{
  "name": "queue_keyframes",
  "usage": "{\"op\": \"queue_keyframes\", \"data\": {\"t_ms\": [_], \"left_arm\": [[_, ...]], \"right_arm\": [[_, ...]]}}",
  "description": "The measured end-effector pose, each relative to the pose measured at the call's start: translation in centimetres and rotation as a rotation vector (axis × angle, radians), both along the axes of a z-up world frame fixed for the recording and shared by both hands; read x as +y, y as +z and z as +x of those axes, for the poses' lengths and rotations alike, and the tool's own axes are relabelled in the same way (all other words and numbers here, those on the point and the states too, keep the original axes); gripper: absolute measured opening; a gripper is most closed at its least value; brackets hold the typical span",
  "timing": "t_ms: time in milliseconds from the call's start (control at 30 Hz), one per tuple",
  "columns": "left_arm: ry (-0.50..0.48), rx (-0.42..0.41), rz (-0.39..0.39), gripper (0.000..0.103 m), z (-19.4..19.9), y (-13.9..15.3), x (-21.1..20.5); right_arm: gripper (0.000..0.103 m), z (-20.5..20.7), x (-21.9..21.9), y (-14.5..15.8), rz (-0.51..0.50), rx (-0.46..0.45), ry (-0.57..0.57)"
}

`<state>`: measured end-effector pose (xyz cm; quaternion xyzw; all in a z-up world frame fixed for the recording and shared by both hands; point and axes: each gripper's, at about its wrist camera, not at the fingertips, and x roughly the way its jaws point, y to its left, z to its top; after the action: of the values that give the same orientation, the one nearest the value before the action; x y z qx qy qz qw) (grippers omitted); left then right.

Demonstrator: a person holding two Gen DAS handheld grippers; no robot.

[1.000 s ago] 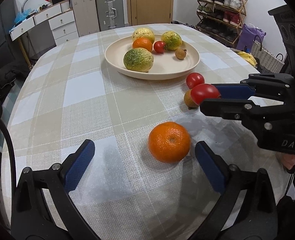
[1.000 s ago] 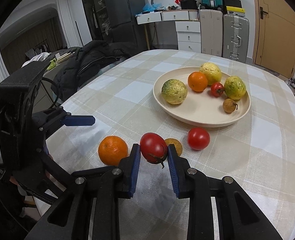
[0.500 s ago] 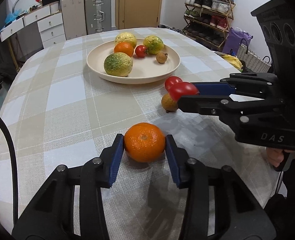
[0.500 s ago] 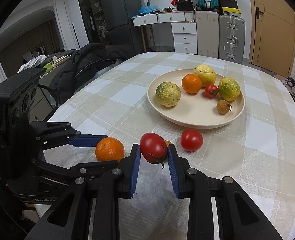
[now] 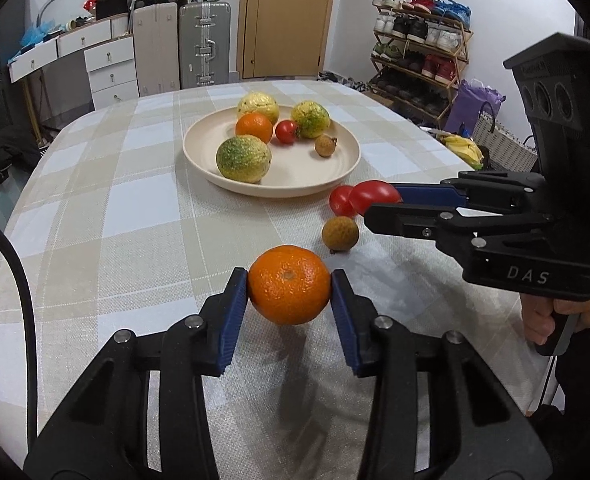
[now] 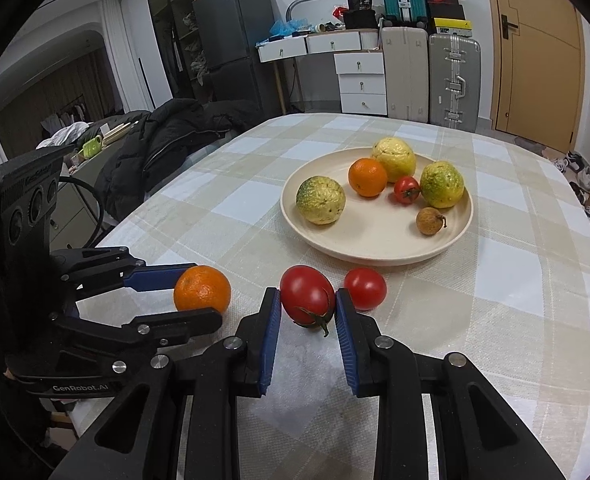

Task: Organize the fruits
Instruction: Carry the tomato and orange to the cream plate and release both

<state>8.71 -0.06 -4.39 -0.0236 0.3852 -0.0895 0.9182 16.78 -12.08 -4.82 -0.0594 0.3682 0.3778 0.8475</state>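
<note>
Tomato [image 6: 306,295], soft and bruisable, sits clamped mid-pad between the right gripper [image 6: 306,312] jaws; the left gripper [image 5: 289,285] pinches the firmer orange [image 5: 289,284], seemingly lifted.

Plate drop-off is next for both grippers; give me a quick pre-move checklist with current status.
1. Left gripper shut on the orange: ok.
2. Right gripper shut on the held tomato: ok.
3. Free space on the plate, at its near side: ok.
4. Loose tomato and brown fruit lie between grippers and plate; path over them: cannot tell.
5. Orange lifted off the tablecloth: cannot tell.
</note>
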Motion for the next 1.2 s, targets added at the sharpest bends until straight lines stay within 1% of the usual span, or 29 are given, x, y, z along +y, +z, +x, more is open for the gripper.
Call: {"op": "queue_keyframes", "data": {"t_ms": [333,833,1200], "left_arm": [[0.031,-0.049,-0.018,0.039,-0.5,1.3,0.2],[0.057,-0.104,-0.010,0.039,-0.3,2.8,0.3],[0.057,-0.133,-0.002,0.039,0.0,3.6,-0.4]], "right_arm": [[0.028,0.5,-1.4,0.9,0.028,-0.010,-0.034],[0.028,1.7,-4.2,1.8,0.076,-0.011,-0.100],[0.028,2.6,-5.4,1.5,0.103,-0.008,-0.142]]}}
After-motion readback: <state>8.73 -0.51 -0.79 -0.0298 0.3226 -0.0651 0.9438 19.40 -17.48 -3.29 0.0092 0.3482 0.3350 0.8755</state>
